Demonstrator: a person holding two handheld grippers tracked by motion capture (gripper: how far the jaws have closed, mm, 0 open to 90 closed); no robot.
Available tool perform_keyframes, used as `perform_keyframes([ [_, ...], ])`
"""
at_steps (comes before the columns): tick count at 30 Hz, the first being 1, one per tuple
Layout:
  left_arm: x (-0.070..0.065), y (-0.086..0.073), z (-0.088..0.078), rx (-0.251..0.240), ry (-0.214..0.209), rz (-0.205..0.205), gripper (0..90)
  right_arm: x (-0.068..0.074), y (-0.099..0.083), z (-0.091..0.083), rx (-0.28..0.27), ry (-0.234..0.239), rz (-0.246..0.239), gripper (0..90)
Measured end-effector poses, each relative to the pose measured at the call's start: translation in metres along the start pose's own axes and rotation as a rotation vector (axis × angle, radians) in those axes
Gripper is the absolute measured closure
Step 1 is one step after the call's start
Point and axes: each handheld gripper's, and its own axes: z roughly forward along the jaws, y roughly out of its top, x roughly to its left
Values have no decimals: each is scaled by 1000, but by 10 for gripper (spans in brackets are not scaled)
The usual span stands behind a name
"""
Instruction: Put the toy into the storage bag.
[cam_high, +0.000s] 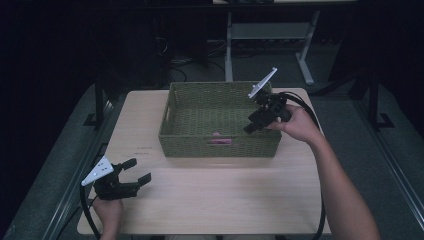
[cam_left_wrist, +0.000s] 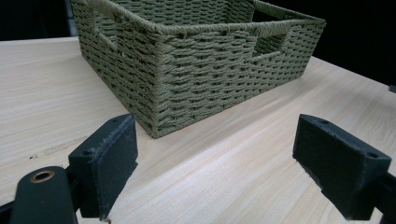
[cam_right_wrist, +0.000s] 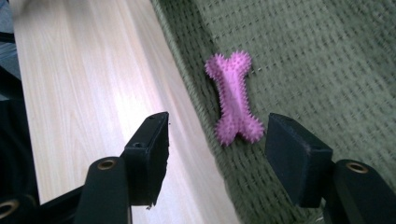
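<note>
A pink spiky bone-shaped toy (cam_right_wrist: 233, 100) lies on the floor of a green woven basket (cam_high: 220, 147), close to its near wall; from the high view it is a small pink spot (cam_high: 217, 134). My right gripper (cam_high: 250, 127) hangs over the right part of the basket, tilted down toward the toy. Its jaws (cam_right_wrist: 217, 137) are open, with the toy lying beyond them and no pad touching it. At the table's front left, my left gripper (cam_high: 139, 170) stands open and empty. It points at the basket's corner (cam_left_wrist: 154, 126) from a short way off (cam_left_wrist: 215, 154).
The basket stands at the far middle of a light wooden table (cam_high: 215, 195) and has cut-out handles in its walls. Bare tabletop runs in front of it and to both sides. Dark floor, a desk frame and cables lie behind the table.
</note>
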Motion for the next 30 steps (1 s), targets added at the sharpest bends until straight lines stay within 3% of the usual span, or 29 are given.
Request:
perform_keyframes([
  [20,-1,0,0,1,4,5,134,17,-41,-11,-35,-12,11,386],
  [30,-1,0,-1,2,4,3,134,25,-63,-4,-39,-17,21,383],
])
